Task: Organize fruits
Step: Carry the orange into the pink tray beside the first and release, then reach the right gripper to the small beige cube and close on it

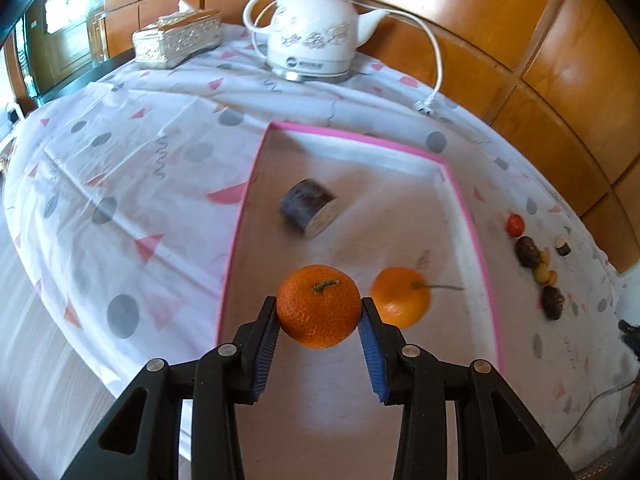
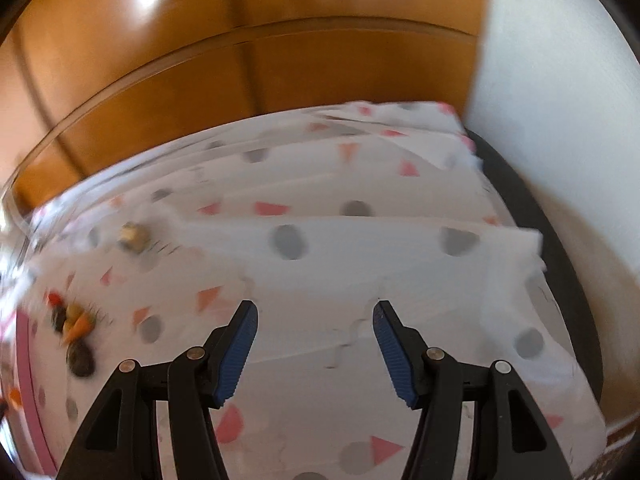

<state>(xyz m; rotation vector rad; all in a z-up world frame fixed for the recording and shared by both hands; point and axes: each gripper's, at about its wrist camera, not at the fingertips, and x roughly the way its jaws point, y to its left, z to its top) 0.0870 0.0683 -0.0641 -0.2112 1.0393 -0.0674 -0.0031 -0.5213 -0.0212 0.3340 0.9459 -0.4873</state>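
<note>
Left gripper (image 1: 320,304) is clamped on an orange (image 1: 319,306), blue pads pressing both its sides, low in the frame's centre over the pink-rimmed tray (image 1: 472,224). Inside the tray, a second orange (image 1: 400,297) with a long stem sits just right of the held one, and a dark cut cylinder (image 1: 309,208) lies on its side higher up, near the middle. Right of the tray, on the patterned cloth (image 1: 120,152), there's a row of small items (image 1: 536,260): one red, some dark, some yellowish, too small to name. Kettle (image 1: 312,36) and tissue box (image 1: 178,38) stand at the top. In the right wrist view the right gripper (image 2: 314,312) is spread wide, holding nothing, over the cloth; at lower left the same small items are a motion-blurred smear, and the tray rim is cut off by the left edge
</note>
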